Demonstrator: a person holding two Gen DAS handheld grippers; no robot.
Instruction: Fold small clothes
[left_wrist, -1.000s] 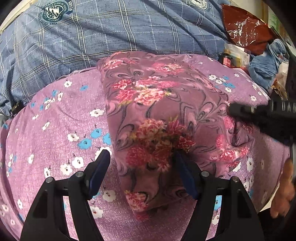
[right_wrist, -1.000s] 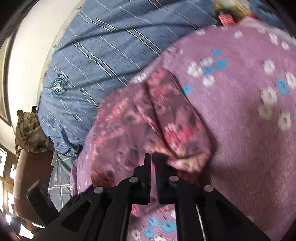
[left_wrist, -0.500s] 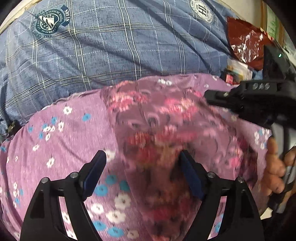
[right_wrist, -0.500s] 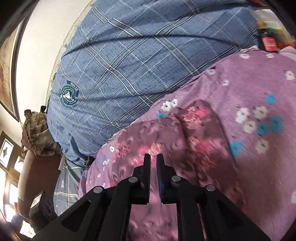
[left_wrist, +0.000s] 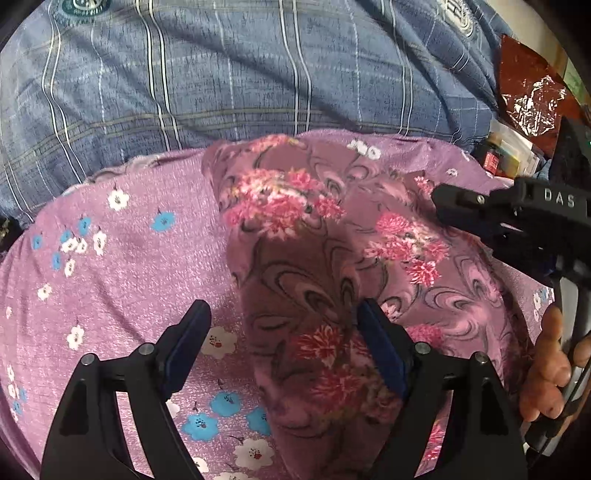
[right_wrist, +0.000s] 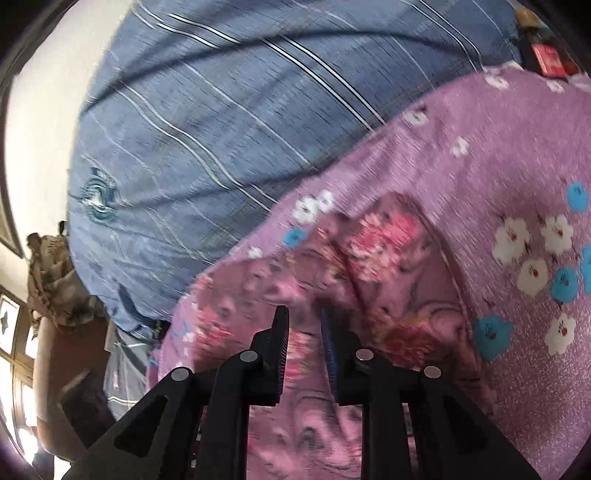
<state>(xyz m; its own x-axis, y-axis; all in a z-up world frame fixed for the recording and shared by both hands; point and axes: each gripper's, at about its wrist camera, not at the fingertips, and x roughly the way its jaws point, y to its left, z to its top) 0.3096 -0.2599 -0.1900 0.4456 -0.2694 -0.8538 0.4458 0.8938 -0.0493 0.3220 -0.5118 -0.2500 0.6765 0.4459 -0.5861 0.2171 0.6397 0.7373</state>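
A folded mauve garment (left_wrist: 306, 266) with pink flower print lies on a lilac cloth (left_wrist: 122, 266) dotted with white and blue flowers. My left gripper (left_wrist: 281, 310) hovers open over the garment's near left edge. Its left finger is above the lilac cloth and its right finger above the garment, with nothing pinched. My right gripper (left_wrist: 443, 201), held by a hand (left_wrist: 550, 369), reaches in over the garment's right side. In the right wrist view the right gripper (right_wrist: 304, 314) has a narrow gap and its jaws are opening. Nothing sits between them, and the garment (right_wrist: 388, 258) lies just beyond.
A blue checked cloth (left_wrist: 258, 74) covers the surface beyond the lilac one. A red foil packet (left_wrist: 528, 92) and a small red-labelled bottle (left_wrist: 491, 162) lie at the far right. In the right wrist view, a pale wall (right_wrist: 40, 129) and brown furniture (right_wrist: 62, 369) stand at the left.
My right gripper's jaws have parted from nearly shut to a narrow gap. It has come in over the garment's right side. My left gripper has widened slightly and slid along the garment.
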